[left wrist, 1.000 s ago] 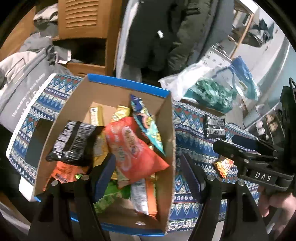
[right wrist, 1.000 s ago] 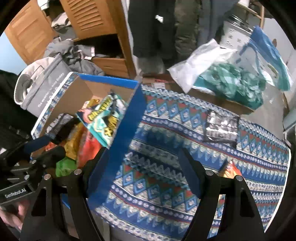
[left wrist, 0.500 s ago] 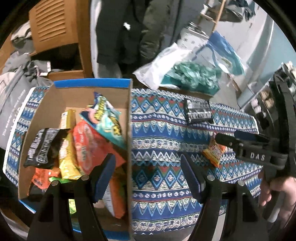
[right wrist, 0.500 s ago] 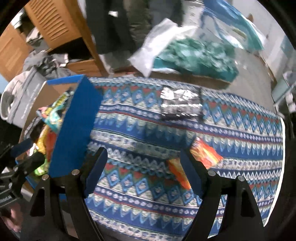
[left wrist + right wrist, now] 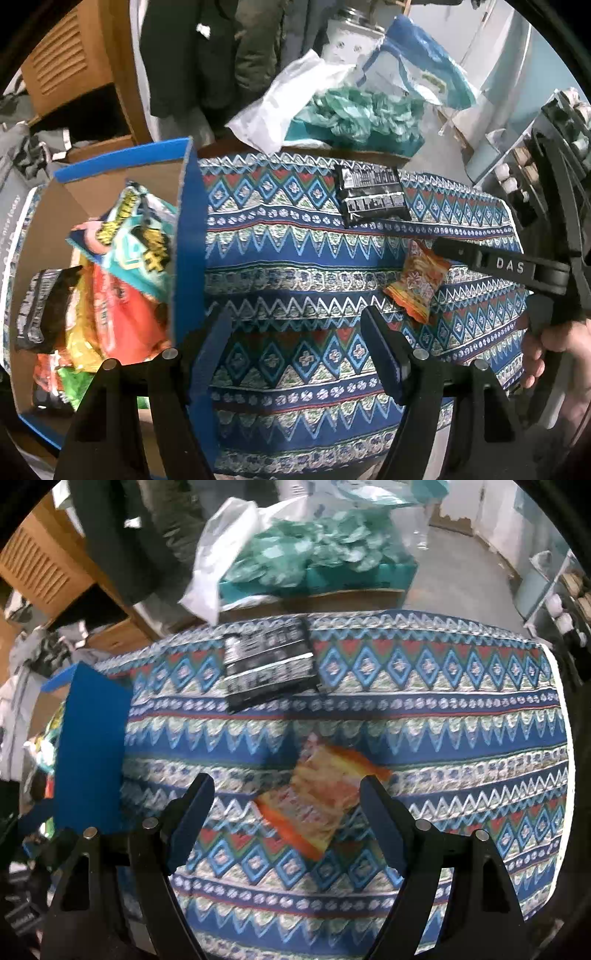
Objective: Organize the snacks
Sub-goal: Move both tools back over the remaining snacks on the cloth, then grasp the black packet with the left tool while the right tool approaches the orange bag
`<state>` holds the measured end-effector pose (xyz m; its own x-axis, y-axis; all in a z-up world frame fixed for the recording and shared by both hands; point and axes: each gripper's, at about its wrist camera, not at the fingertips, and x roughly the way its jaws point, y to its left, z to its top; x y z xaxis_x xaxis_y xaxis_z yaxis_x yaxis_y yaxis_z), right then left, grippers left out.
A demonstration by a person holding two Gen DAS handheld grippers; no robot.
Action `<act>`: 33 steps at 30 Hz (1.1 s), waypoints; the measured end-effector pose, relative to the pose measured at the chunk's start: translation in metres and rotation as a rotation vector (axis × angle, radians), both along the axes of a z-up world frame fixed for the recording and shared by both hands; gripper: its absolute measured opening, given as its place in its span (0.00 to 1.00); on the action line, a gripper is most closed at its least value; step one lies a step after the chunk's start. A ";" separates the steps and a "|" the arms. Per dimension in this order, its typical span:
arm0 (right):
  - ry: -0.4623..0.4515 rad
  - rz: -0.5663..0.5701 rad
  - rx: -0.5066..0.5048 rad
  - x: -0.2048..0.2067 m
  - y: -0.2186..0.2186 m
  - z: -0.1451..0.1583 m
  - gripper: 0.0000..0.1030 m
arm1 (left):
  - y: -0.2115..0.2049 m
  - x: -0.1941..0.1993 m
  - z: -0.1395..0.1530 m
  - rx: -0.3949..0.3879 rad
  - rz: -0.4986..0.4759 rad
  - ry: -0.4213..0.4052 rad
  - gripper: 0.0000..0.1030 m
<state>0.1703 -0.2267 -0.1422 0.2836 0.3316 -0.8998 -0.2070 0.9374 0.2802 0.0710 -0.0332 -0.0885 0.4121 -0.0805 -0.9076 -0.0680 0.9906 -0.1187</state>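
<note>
A blue-edged cardboard box [image 5: 189,236] on the left holds several snack bags, a teal one [image 5: 136,236] on top. On the patterned cloth [image 5: 295,258] lie an orange snack packet [image 5: 417,284] and a black packet [image 5: 373,195]. My left gripper [image 5: 295,347] is open and empty above the cloth beside the box. My right gripper [image 5: 284,812] is open just above the orange packet [image 5: 325,797], its fingers either side of it. The black packet [image 5: 269,664] lies farther back. The right gripper also shows in the left wrist view [image 5: 480,258].
A teal box of green bags [image 5: 317,561] and a white plastic bag [image 5: 288,107] stand behind the table. Wooden furniture [image 5: 74,66] and dark coats [image 5: 207,55] are at the back left. Shelves with jars [image 5: 524,166] stand to the right.
Both grippers have swung right, away from the box and over the cloth. The right gripper has come close over the orange packet. Both stay open.
</note>
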 end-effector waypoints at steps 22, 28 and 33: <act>-0.032 -0.097 -0.070 0.129 0.029 -0.028 0.79 | 0.002 0.131 -0.027 0.000 0.088 0.014 0.72; -0.029 -0.112 -0.100 0.152 0.037 -0.043 0.79 | 0.004 0.147 -0.033 0.003 0.098 0.028 0.72; 0.006 -0.052 -0.110 0.153 0.049 -0.063 0.79 | 0.006 0.144 -0.029 -0.035 0.106 0.020 0.72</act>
<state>0.3231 -0.1777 -0.2050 0.2924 0.2161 -0.9316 -0.1562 0.9719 0.1764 0.2153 -0.0270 -0.1175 0.4017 -0.0695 -0.9131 -0.1745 0.9730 -0.1508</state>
